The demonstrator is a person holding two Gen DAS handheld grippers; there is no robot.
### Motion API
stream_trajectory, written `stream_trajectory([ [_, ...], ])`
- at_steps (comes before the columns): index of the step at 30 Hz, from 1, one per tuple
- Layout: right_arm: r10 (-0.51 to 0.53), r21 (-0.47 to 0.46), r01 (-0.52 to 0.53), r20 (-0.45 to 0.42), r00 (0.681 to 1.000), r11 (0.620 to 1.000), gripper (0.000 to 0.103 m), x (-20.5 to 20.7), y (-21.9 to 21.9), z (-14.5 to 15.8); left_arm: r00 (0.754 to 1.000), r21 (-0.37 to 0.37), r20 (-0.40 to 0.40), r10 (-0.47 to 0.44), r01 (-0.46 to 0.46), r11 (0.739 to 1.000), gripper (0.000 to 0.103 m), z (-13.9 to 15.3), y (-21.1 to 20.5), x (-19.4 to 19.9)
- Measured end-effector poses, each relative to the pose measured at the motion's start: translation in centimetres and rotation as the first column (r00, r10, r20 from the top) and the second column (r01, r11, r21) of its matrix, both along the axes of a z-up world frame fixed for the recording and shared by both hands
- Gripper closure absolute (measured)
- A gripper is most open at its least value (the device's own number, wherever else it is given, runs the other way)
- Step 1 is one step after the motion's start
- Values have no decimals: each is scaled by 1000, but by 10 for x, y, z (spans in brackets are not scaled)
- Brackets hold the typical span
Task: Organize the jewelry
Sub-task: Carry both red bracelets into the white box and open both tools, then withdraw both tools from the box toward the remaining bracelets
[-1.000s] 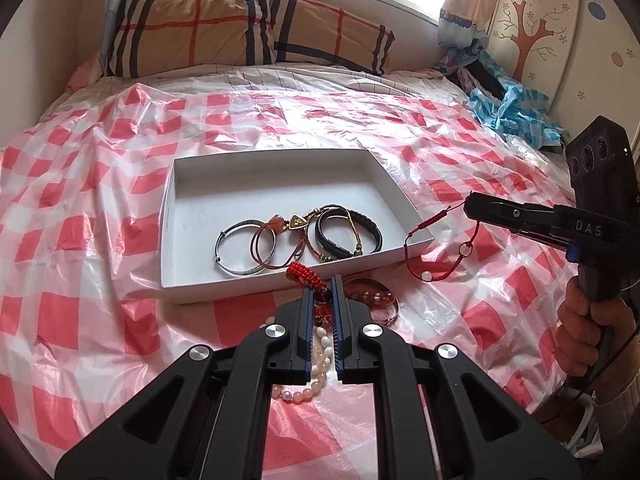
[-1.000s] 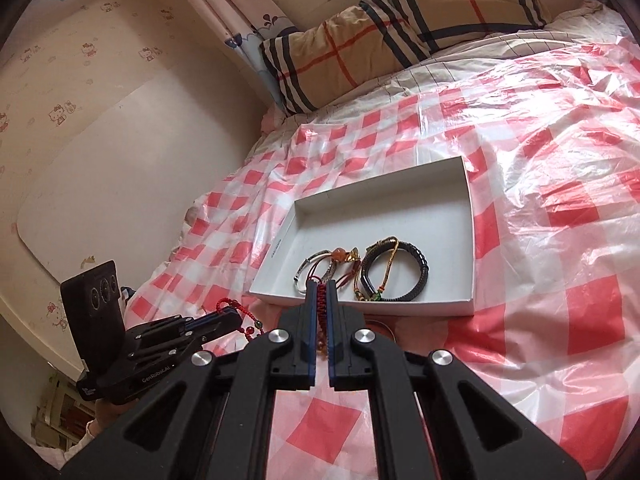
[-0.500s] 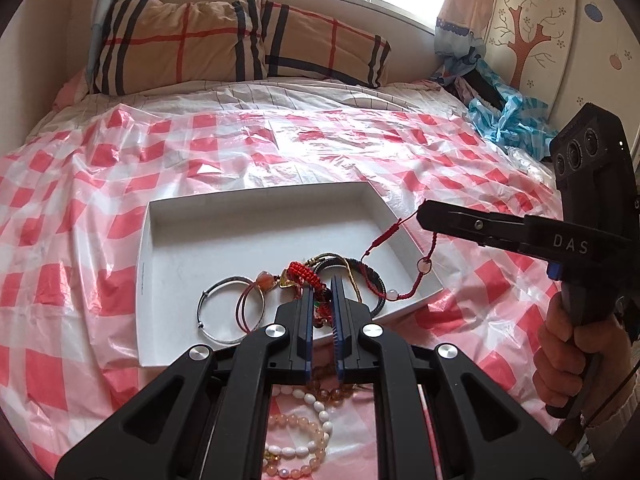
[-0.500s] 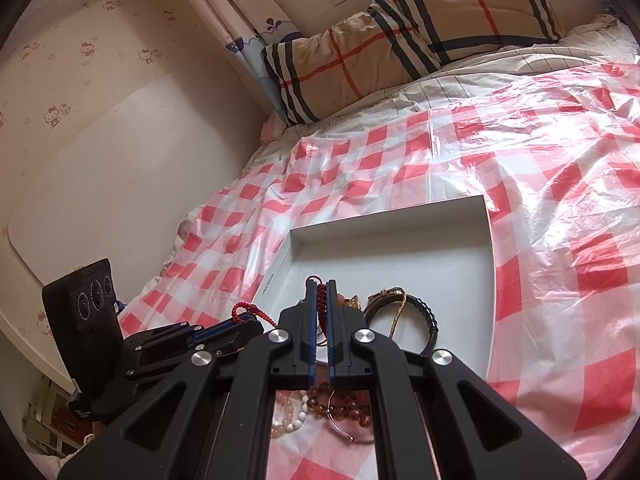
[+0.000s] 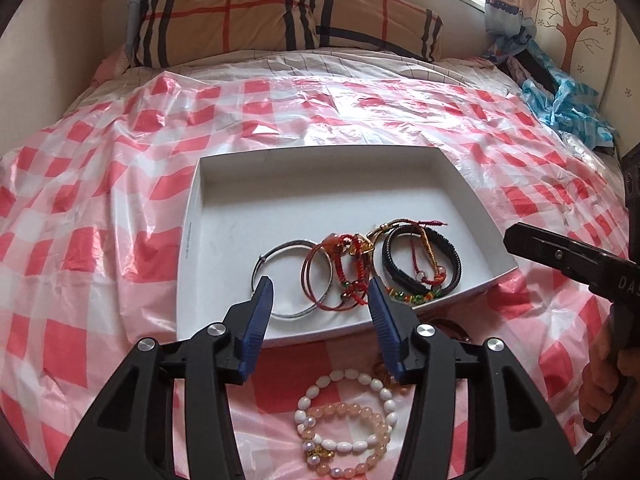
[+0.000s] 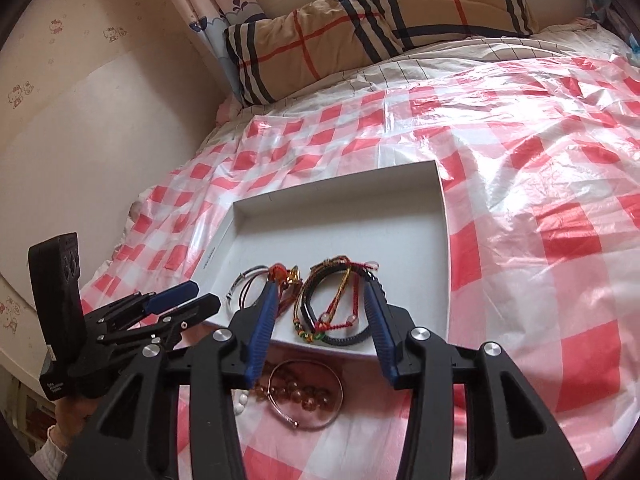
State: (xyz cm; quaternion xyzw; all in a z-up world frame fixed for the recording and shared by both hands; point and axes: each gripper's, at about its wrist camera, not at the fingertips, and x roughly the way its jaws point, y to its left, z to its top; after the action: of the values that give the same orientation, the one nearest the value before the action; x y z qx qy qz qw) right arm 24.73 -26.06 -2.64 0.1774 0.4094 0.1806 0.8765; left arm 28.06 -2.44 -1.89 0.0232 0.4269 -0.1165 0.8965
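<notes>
A white tray (image 5: 192, 216) lies on the checked bed cover. At its near end lie a silver bangle (image 5: 280, 280), a knotted red cord bracelet (image 5: 348, 276) and a black braided bracelet (image 5: 420, 264). A thin red string bracelet (image 6: 348, 300) is draped over the black one. My left gripper (image 5: 320, 286) hangs over the red cord bracelet, jaws opening, and its pads touch nothing. My right gripper (image 6: 320, 296) is over the red string bracelet, jaws also opening with nothing pressed between them. Loose in front of the tray are white and pink bead bracelets (image 5: 344, 420), amber beads and a thin bangle (image 6: 304, 396).
A plaid pillow (image 5: 280, 12) lies at the head of the bed. Blue crumpled plastic (image 5: 568, 108) sits at the far right by the wall. A person's hand (image 5: 600, 384) grips the right gripper's handle. The checked plastic sheet (image 6: 540, 160) spreads around the tray.
Both grippers came forward and down over the tray and went from shut to open. The red cord bracelet and the red string bracelet left the pads and now lie in the tray.
</notes>
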Motion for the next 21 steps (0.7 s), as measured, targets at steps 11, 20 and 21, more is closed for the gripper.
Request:
stream_trajectory([
  [11,19,-19,-20,-52,998,1000,46,-38,4,-17,1000,104,31,7,-10,995,43,5,4,-37],
  [20,39,-43,-42,-67,997,998,38,-46,12,-23,1000,112,30,5,-8,994,40,5,5,-45],
  [21,42,-45,-45,-68,997,998,38,-46,13,-23,1000,111,28,6,-9,994,40,4,6,-46],
])
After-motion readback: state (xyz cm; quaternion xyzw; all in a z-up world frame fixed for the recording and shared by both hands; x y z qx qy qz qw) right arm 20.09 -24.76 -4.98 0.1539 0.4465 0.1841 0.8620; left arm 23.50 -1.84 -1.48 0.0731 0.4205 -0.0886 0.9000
